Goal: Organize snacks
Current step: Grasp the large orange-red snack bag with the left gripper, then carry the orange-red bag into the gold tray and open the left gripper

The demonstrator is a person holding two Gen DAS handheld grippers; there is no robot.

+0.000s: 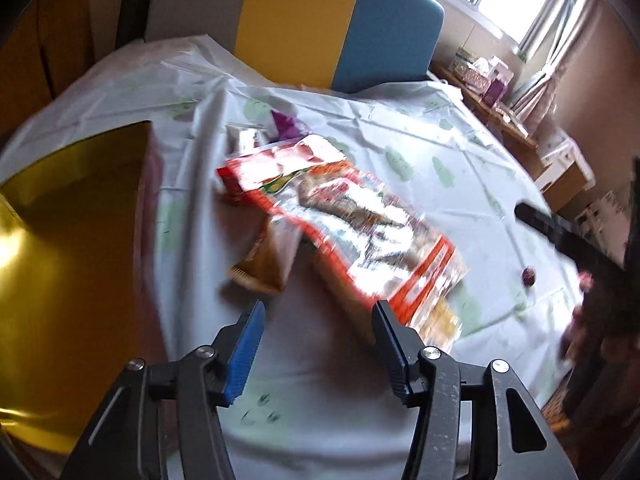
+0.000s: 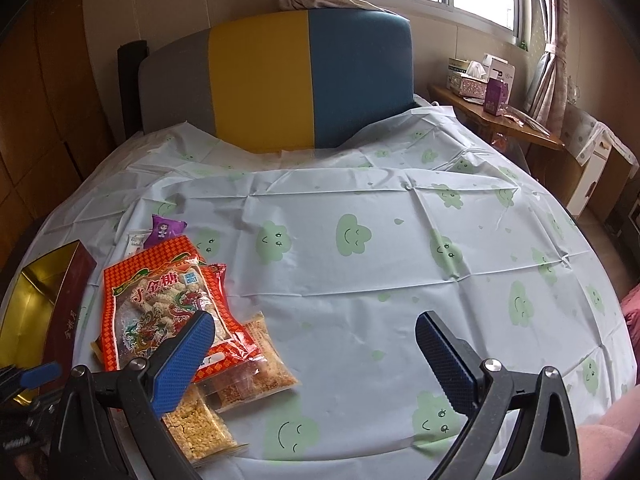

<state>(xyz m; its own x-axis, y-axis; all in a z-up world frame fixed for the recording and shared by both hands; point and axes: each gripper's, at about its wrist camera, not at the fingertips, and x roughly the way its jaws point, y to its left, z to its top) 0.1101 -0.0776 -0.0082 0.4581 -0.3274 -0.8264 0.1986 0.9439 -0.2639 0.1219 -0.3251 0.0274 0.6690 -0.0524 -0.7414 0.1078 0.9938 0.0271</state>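
Both grippers gape, empty — left gripper (image 1: 318,320) near red snack bag (image 1: 340,224); slippery film risks dragging stacked packets (image 2: 244,376).

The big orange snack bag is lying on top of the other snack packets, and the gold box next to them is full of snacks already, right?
Not quite. The orange snack bag does lie on the other packets, but the gold box beside them looks empty; both wrist views show only its bare gold inside.
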